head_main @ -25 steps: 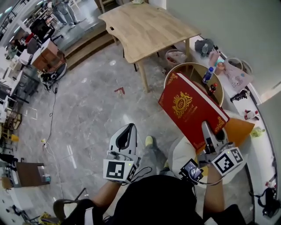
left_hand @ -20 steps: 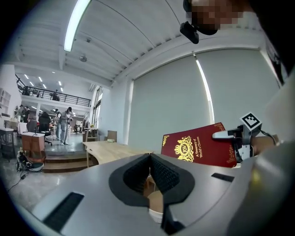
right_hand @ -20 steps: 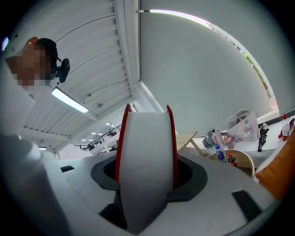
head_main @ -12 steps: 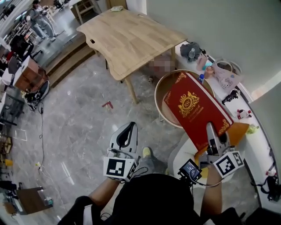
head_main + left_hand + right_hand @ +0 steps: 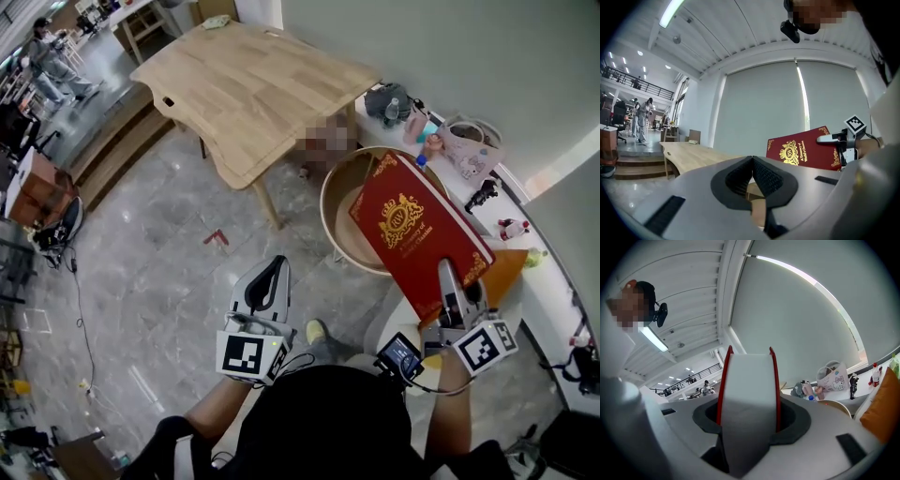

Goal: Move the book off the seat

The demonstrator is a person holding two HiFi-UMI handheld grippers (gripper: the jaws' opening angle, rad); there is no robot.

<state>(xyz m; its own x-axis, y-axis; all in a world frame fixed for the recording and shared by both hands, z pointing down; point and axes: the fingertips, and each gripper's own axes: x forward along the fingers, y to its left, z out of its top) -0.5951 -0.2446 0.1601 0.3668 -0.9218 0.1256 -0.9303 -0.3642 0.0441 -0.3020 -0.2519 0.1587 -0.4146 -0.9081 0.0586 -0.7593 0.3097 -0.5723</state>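
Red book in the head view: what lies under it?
Clamped in the right gripper, the red book overlaps a round wooden-rimmed piece and an orange cushion. Much of that piece's inside and part of the cushion are covered.

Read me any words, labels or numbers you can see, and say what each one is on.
"A Treasury of World's Classics": gold letters on the cover of the red book.
"RW": the gold crest on that cover.
Pink bag: print too small to read.
Nothing else is readable.

Book cover glossy red, gilt; table pale wood; floor polished stone.
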